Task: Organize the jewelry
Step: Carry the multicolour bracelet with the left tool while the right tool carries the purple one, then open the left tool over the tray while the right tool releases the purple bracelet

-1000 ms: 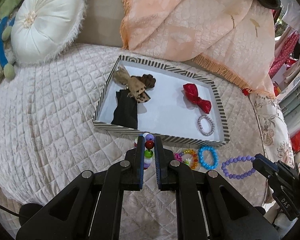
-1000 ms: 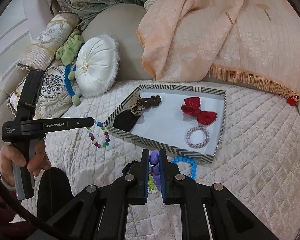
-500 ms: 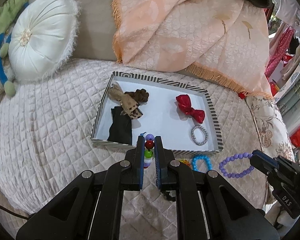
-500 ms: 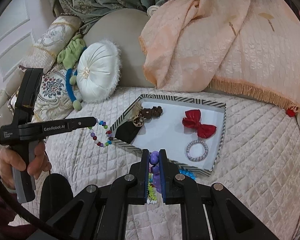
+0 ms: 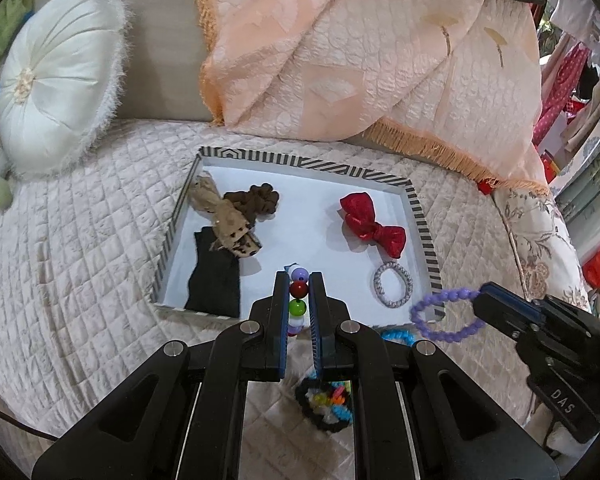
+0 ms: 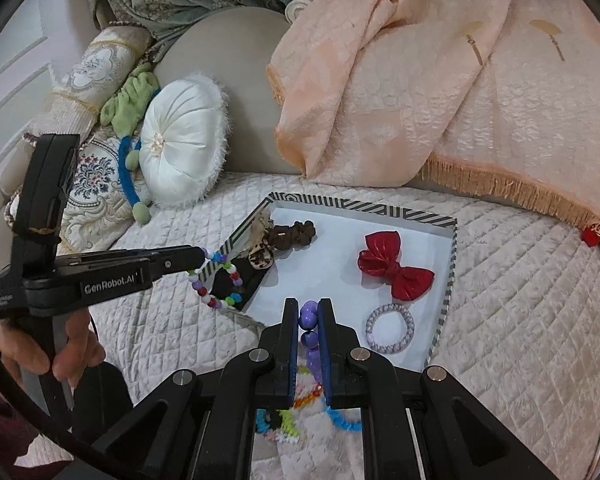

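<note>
My left gripper (image 5: 299,280) is shut on a multicoloured bead bracelet (image 5: 299,290), held above the near rim of the striped tray (image 5: 420,216); from the right wrist view the bracelet (image 6: 216,280) hangs over the tray's left corner. My right gripper (image 6: 309,312) is shut on a purple bead bracelet (image 6: 309,316), which shows in the left wrist view (image 5: 440,314) over the tray's near right corner. The tray (image 6: 444,300) holds a red bow (image 5: 374,226), a silver bracelet (image 5: 393,284), brown scrunchies (image 5: 254,200) and a black cloth (image 5: 214,280).
A blue bracelet (image 5: 398,336) and a colourful hair tie (image 5: 328,402) lie on the quilted bed below my grippers. A white round cushion (image 5: 56,80) sits at the far left. A peach blanket (image 5: 360,52) hangs behind the tray.
Both grippers have lifted with their bracelets and moved forward over the tray's near edge. The loose bracelets on the bed now sit lower in view.
</note>
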A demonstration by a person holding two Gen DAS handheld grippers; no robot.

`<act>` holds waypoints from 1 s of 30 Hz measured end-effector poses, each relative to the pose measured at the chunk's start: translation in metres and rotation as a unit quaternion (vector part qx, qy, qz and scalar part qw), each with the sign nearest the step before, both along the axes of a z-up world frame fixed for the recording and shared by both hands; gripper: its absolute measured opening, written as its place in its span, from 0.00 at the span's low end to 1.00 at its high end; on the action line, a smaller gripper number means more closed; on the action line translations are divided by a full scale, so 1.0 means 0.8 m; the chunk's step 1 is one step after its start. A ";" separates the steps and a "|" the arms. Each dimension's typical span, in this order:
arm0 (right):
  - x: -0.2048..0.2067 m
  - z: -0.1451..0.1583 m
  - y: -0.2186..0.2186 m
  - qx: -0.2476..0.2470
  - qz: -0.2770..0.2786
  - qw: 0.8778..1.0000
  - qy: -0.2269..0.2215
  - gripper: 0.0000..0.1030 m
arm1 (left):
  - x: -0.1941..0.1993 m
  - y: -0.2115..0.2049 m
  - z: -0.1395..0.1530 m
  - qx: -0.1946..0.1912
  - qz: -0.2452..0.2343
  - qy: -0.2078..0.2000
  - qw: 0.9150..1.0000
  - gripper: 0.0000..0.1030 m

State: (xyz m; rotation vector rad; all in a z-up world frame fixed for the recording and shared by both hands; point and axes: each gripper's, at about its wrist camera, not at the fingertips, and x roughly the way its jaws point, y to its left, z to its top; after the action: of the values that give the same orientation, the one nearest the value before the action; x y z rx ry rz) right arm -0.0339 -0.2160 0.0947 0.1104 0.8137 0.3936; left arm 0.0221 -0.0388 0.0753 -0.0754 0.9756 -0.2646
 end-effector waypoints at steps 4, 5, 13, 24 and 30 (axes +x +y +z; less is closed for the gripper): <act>0.027 -0.011 0.000 0.002 -0.004 1.000 0.011 0.08 | 0.018 -0.012 -0.012 0.002 -0.003 0.011 1.000 0.08; 0.032 -0.013 0.000 0.003 -0.005 1.000 0.013 0.09 | 0.023 -0.015 -0.016 0.003 -0.003 0.014 1.000 0.08; 0.075 -0.030 0.003 -0.004 -0.006 0.999 0.031 0.08 | 0.056 -0.022 -0.054 0.011 0.006 0.037 0.999 0.08; 0.150 -0.054 0.031 -0.008 0.010 0.999 0.049 0.08 | 0.090 0.006 -0.107 0.038 0.036 0.063 0.997 0.08; 0.196 -0.064 0.054 -0.010 0.021 0.998 0.052 0.08 | 0.101 0.019 -0.117 0.046 0.042 0.062 0.996 0.08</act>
State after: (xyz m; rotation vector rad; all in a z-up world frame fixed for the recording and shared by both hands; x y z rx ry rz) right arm 0.1230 -0.1726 0.0438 0.0959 0.9241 0.4229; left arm 0.1025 -0.0236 -0.0181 -0.0490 1.1049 -0.1392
